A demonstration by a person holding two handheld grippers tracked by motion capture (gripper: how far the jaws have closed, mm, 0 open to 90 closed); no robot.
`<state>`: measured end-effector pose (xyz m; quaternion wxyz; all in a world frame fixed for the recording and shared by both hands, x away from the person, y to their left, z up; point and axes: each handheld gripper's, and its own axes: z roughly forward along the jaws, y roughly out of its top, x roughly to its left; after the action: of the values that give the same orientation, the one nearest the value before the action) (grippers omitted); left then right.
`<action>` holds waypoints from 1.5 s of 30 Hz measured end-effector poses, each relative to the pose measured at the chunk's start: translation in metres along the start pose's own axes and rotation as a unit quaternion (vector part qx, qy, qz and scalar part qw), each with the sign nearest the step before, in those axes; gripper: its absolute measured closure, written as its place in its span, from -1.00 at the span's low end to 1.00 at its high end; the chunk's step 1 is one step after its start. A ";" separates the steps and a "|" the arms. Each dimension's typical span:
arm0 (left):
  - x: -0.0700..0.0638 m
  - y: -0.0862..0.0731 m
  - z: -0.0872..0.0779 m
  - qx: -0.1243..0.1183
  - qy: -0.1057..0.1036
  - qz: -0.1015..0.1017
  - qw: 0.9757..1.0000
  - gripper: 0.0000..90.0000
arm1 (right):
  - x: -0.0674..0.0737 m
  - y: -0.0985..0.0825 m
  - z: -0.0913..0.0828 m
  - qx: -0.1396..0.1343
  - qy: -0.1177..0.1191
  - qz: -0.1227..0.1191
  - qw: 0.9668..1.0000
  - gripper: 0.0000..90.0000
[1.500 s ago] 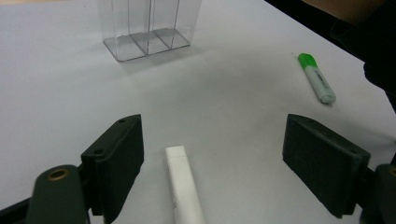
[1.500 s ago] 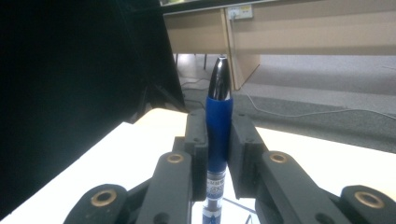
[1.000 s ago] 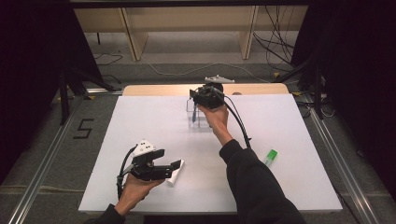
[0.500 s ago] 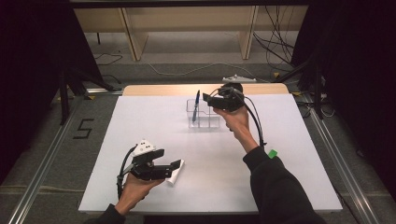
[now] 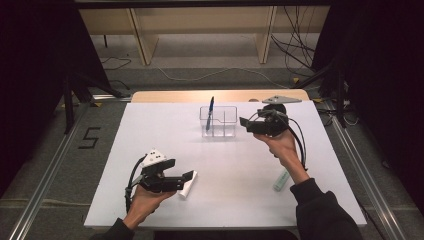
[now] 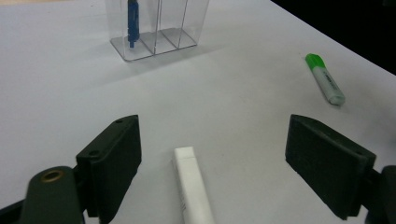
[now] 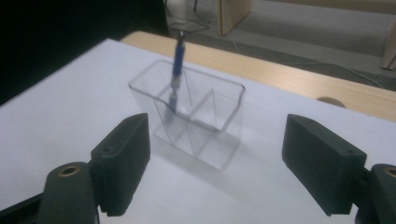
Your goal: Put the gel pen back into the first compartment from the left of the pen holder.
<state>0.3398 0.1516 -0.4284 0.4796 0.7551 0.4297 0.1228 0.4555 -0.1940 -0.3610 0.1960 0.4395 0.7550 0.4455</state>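
A clear holder (image 5: 222, 128) with several compartments stands at the table's far middle, and a blue pen (image 5: 210, 111) leans upright in its left compartment. To the right of the holder, apart from it, my right gripper (image 5: 243, 122) points left at it. Its jaws have just been opening, and they stand open and empty before the holder (image 7: 205, 126) and the pen (image 7: 177, 63). Near the front left, my left gripper (image 5: 188, 176) rests open on the table. A white marker (image 6: 191, 186) lies between its jaws, untouched.
A green highlighter (image 5: 280, 181) lies on the white table (image 5: 240, 160) at the front right, near the right forearm, and also appears far right as the highlighter (image 6: 325, 85). A wooden strip (image 5: 170, 96) runs along the table's far edge.
My right gripper has drawn away to the right from above the holder with its jaws spreading. The blue pen stays standing in the holder. The left gripper has not moved.
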 end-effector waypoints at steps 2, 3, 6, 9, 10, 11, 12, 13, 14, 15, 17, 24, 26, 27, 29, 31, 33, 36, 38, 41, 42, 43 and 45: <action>0.001 0.000 0.000 -0.004 0.002 -0.002 1.000 -0.61 | -0.003 -0.010 -0.004 0.010 -0.008 -0.004 1.000 -0.46; 0.001 0.000 0.000 -0.003 0.003 -0.001 1.000 -0.61 | -0.005 -0.015 -0.006 0.013 -0.008 -0.001 1.000 -0.46; 0.002 0.000 0.000 -0.003 0.005 -0.003 1.000 -0.61 | -0.011 -0.028 -0.011 0.018 -0.008 0.009 1.000 -0.46; 0.002 0.000 0.001 -0.003 0.007 -0.003 1.000 -0.61 | -0.016 -0.039 -0.015 0.019 -0.011 0.028 0.999 -0.47; 0.002 0.000 0.001 -0.002 0.006 -0.003 1.000 -0.61 | -0.017 -0.042 -0.017 0.021 -0.013 0.032 0.999 -0.47; 0.002 0.000 0.001 -0.002 0.006 -0.003 1.000 -0.61 | -0.018 -0.044 -0.017 0.029 -0.015 0.030 0.999 -0.49; 0.001 0.000 0.001 -0.002 0.006 -0.002 1.000 -0.61 | -0.018 -0.045 -0.018 0.034 -0.020 0.026 0.999 -0.50; 0.001 0.000 0.001 -0.003 0.006 -0.002 1.000 -0.61 | -0.018 -0.047 -0.020 0.034 -0.024 0.029 0.999 -0.50; 0.001 0.001 0.001 -0.003 0.007 0.000 1.000 -0.61 | -0.019 -0.049 -0.021 0.036 -0.025 0.030 0.999 -0.50; 0.001 0.001 0.001 -0.004 0.007 0.000 1.000 -0.61 | -0.019 -0.050 -0.023 0.041 -0.026 0.028 0.998 -0.51; 0.001 0.001 0.001 -0.005 0.007 -0.001 1.000 -0.61 | -0.020 -0.054 -0.026 0.046 -0.034 0.029 0.998 -0.52; 0.001 0.001 0.000 -0.006 0.007 0.002 1.000 -0.62 | -0.028 -0.063 -0.035 0.064 -0.050 0.041 0.996 -0.60; 0.002 0.001 -0.001 -0.008 0.008 0.001 1.000 -0.62 | -0.029 -0.066 -0.037 0.064 -0.052 0.044 0.996 -0.61; 0.002 0.001 -0.001 -0.008 0.008 0.000 1.000 -0.62 | -0.030 -0.067 -0.038 0.068 -0.055 0.045 0.995 -0.62; 0.002 0.001 -0.001 -0.008 0.009 0.000 1.000 -0.62 | -0.031 -0.069 -0.039 0.071 -0.056 0.047 0.995 -0.63; 0.003 0.001 -0.001 -0.007 0.009 0.000 1.000 -0.62 | -0.031 -0.071 -0.040 0.076 -0.060 0.048 0.994 -0.64; 0.002 0.001 -0.001 -0.008 0.009 0.000 1.000 -0.62 | -0.033 -0.074 -0.041 0.080 -0.062 0.051 0.994 -0.64; 0.002 0.001 -0.002 -0.010 0.009 0.000 1.000 -0.63 | -0.035 -0.078 -0.043 0.088 -0.068 0.058 0.992 -0.64; 0.002 0.001 -0.002 -0.010 0.009 0.001 1.000 -0.63 | -0.037 -0.081 -0.044 0.091 -0.069 0.059 0.992 -0.64; 0.002 0.002 -0.001 -0.009 0.008 0.000 1.000 -0.63 | -0.040 -0.084 -0.047 0.094 -0.073 0.065 0.991 -0.65; 0.002 0.002 -0.001 -0.010 0.009 0.000 1.000 -0.63 | -0.042 -0.085 -0.048 0.092 -0.074 0.065 0.991 -0.65; 0.002 0.002 -0.001 -0.010 0.009 0.000 1.000 -0.63 | -0.042 -0.086 -0.049 0.095 -0.076 0.066 0.990 -0.65; 0.002 0.002 -0.001 -0.009 0.009 0.001 1.000 -0.63 | -0.043 -0.088 -0.050 0.098 -0.079 0.067 0.990 -0.65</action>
<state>0.3410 0.1535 -0.4267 0.4827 0.7499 0.4322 0.1336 0.4010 -0.2741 -0.4133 0.1812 0.5399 0.7460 0.3452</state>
